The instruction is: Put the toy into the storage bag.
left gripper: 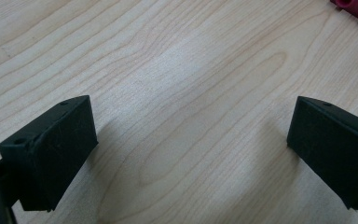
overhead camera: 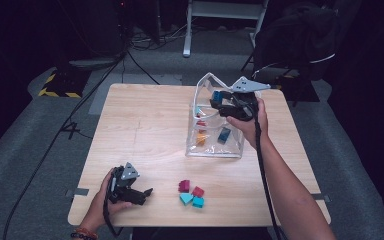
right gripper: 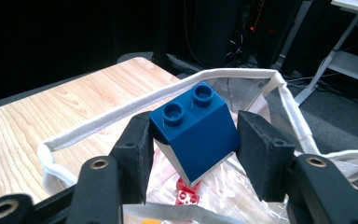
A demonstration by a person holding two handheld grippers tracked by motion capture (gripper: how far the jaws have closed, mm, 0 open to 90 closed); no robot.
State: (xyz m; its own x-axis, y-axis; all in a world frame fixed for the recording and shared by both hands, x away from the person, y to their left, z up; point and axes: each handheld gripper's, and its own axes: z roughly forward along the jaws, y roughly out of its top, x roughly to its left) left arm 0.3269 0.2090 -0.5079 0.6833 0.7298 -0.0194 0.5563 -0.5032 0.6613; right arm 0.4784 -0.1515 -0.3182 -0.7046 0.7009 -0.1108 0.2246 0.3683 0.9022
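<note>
Blue block [right gripper: 196, 133] is pinched between my right gripper [right gripper: 193, 140] jaws, sitting right over the white-rimmed mouth of the clear bag [overhead camera: 215, 150] in the upper right of the high view. My left gripper [overhead camera: 147, 192] rests low at bottom left, jaws wide apart on bare wood table [left gripper: 177, 70], nothing between them, with loose blocks [overhead camera: 191, 194] lying nearby.

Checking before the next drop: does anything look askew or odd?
Nothing stands out. The right gripper holds the blue block tilted over the open clear bag, which stands upright; the loose blocks sit together.
</note>
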